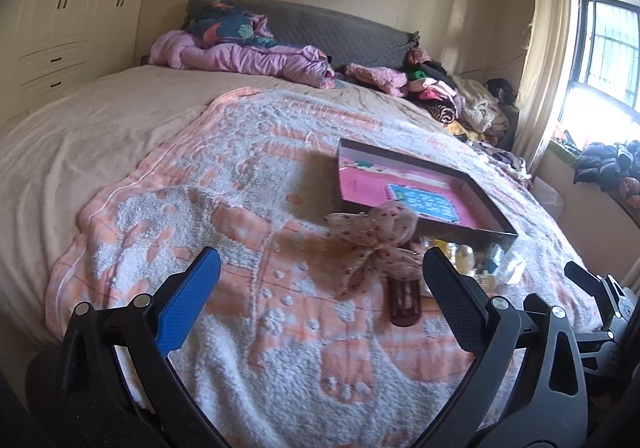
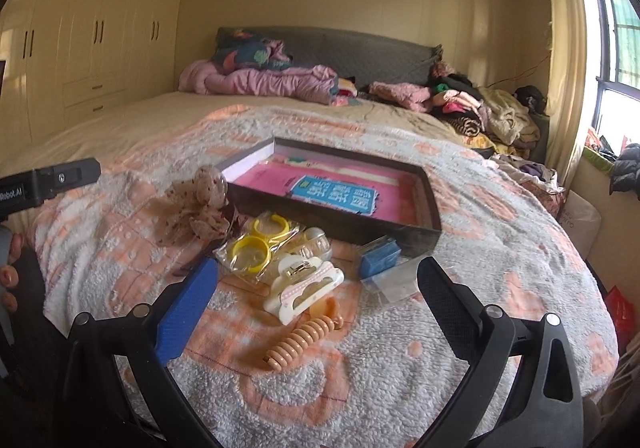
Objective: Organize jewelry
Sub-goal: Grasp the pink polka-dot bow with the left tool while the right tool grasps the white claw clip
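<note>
Both grippers, left [image 1: 320,280] and right [image 2: 318,288], spread wide, empty. White claw clip [image 2: 304,288] near, between right fingers; tray [image 2: 428,204] beyond. Close squarely across clip, probably avoiding bagged yellow rings [image 2: 256,248].

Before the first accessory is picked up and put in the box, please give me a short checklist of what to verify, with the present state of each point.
1. Right gripper open and holding nothing: ok.
2. Left gripper open and holding nothing: ok.
3. Shallow black box lies open on the blanket, its pink floor with free room: ok.
4. White claw clip lies on top, between the right fingers, nothing over it: ok.
5. Yellow rings free to grasp singly: not ok, they are in a clear bag.
6. Fabric bow clip clear of the box rim: cannot tell, the views disagree on how close they lie.
</note>
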The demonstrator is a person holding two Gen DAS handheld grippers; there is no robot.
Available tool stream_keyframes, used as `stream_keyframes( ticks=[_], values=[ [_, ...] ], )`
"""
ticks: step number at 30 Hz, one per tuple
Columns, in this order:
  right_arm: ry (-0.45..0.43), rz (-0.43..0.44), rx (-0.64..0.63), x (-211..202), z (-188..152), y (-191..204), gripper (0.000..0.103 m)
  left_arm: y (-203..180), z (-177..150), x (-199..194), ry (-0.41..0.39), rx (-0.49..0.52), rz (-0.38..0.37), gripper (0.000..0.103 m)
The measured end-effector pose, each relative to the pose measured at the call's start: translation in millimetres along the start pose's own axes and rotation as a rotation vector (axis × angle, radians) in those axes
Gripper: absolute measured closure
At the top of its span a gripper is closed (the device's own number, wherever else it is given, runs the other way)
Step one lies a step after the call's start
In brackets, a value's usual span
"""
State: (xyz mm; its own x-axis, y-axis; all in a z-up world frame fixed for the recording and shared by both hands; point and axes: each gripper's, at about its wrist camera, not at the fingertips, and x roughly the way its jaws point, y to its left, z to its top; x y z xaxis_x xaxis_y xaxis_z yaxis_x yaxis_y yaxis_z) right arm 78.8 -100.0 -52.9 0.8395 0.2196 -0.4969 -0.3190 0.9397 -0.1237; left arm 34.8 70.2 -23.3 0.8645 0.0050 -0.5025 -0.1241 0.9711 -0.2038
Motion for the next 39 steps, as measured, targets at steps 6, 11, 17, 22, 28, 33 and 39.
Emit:
stream_keyframes(
  ticks=[6, 11, 17, 22, 28, 33, 39],
  values=[
    [0.078, 0.021, -0.008, 31.9, 1.1, -0.1, 0.006, 4.9, 6.1, 26.2, 0.043, 0.014, 0.003, 0.01],
    [0.131, 0.023, 0.006, 54.7, 0.7, -3.9, 0.009, 2.9, 9.3, 49.8, 0.084, 0.029, -0.003, 0.01],
    [0.198, 0.02, 0.034, 81.0, -0.4, -8.8, 0.021, -3.1, 12.0, 80.8, 0.14, 0.038, -0.053, 0.01],
    [0.229, 0.019, 0.047, 94.9, -1.5, -9.2, 0.027, -11.9, 13.6, 103.0, 0.175, 0.038, -0.088, 0.01],
    [0.246, 0.017, 0.077, 101.3, -2.9, -11.2, 0.048, -21.1, 15.0, 124.4, 0.211, 0.02, -0.141, 0.019],
    [0.23, 0.032, 0.103, 92.4, -4.5, -17.5, 0.068, -25.0, 10.8, 141.0, 0.269, 0.015, -0.158, 0.044],
    [0.19, 0.048, 0.127, 75.9, -3.3, -27.2, 0.069, -29.7, 8.0, 139.5, 0.269, 0.042, -0.224, 0.084]
  ],
)
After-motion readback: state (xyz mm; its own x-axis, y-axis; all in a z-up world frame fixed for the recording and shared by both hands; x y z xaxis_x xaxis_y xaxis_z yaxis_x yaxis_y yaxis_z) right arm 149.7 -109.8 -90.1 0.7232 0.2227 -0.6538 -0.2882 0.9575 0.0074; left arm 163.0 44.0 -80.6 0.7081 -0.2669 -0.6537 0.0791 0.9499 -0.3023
